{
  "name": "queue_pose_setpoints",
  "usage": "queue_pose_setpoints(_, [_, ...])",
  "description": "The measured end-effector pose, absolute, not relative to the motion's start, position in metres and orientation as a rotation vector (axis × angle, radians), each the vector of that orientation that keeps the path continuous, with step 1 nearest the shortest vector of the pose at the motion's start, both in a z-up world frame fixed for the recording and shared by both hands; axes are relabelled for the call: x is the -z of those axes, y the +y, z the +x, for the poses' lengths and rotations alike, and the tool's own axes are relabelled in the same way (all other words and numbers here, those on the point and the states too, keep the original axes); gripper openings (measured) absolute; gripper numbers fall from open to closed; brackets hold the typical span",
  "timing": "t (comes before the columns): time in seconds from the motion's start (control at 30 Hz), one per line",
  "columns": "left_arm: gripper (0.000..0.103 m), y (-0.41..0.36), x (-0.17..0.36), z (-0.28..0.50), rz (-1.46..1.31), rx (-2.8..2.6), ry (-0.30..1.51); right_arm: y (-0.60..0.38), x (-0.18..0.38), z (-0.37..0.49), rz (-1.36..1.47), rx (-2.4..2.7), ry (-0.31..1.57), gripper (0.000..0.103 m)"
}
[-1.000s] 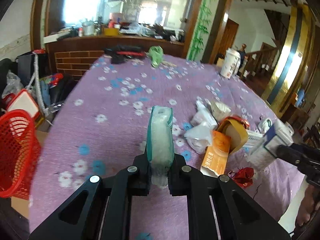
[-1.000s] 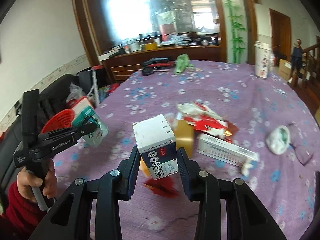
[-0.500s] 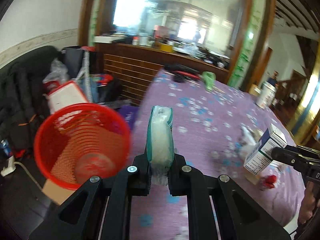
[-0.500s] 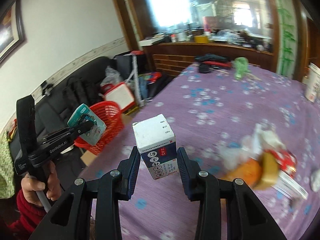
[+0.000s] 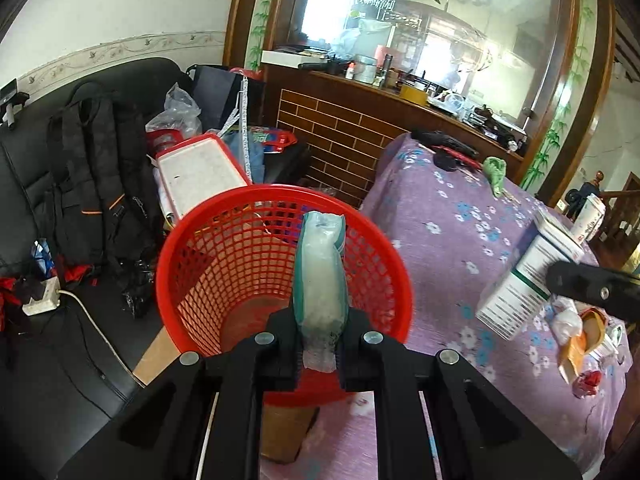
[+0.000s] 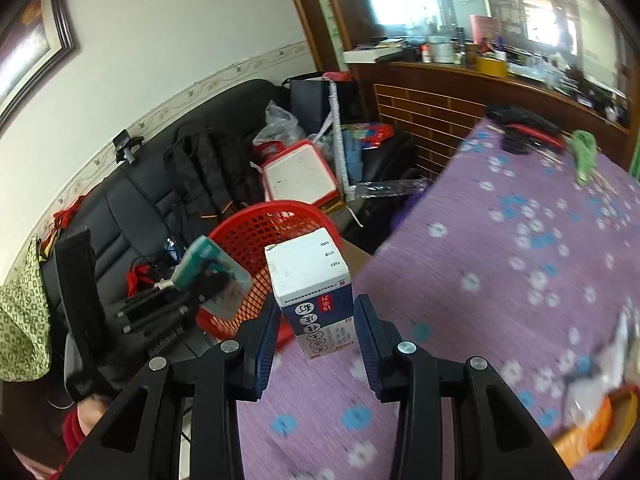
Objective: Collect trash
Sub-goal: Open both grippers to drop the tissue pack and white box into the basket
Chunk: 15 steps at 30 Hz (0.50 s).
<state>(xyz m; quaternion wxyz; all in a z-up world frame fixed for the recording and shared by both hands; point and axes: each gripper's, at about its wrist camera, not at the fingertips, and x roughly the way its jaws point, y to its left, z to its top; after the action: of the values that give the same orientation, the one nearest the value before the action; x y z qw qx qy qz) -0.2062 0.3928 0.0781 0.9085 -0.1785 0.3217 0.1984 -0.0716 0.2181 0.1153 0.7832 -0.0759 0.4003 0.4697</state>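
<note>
My left gripper (image 5: pixel 319 350) is shut on a teal and clear plastic packet (image 5: pixel 321 276) and holds it over the open mouth of the red mesh basket (image 5: pixel 200 280). The packet (image 6: pixel 212 276) and basket (image 6: pixel 256 232) also show in the right wrist view. My right gripper (image 6: pixel 314 330) is shut on a white and blue carton (image 6: pixel 310 280), above the table's left edge beside the basket. The carton (image 5: pixel 528 280) also shows at the right of the left wrist view.
The table with a purple flowered cloth (image 5: pixel 452 240) bears more wrappers and bags (image 5: pixel 580 340) at the right. The basket stands on a cardboard box (image 5: pixel 286 428) by a black sofa (image 5: pixel 60 380) with a backpack (image 5: pixel 96 184). A brick-faced counter (image 5: pixel 340 132) is behind.
Both grippers swung left from over the table toward the basket. The left one now holds the packet over the basket's mouth; the right one follows with the carton.
</note>
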Motion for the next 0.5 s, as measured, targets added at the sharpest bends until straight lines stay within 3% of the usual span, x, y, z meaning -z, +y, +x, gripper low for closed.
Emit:
queue_pose_setpoints(0.27, [0.013,0.413,-0.072,-0.203,-0.381,-0.438,0.661,0.283,-0.099,-0.063,-0.17,-1.041,0.915,0.042])
queue_pose_setpoints(0.33, [0.021,0.417,-0.071,-0.202,-0.378,-0.454,0.661,0.296,-0.095,-0.059,-0.166,-1.035,0.922,0.042])
queue_pose_setpoints(0.4, [0.048,0.422,-0.07,-0.202,-0.386,-0.467,0.664,0.299,-0.093,-0.058,-0.158,-1.038,0.932,0.042])
queue_pose_setpoints(0.5, [0.051,0.42,-0.074,-0.206,-0.362,-0.48,0.647,0.289,-0.096,-0.061,-0.159,-1.035,0.902,0.042])
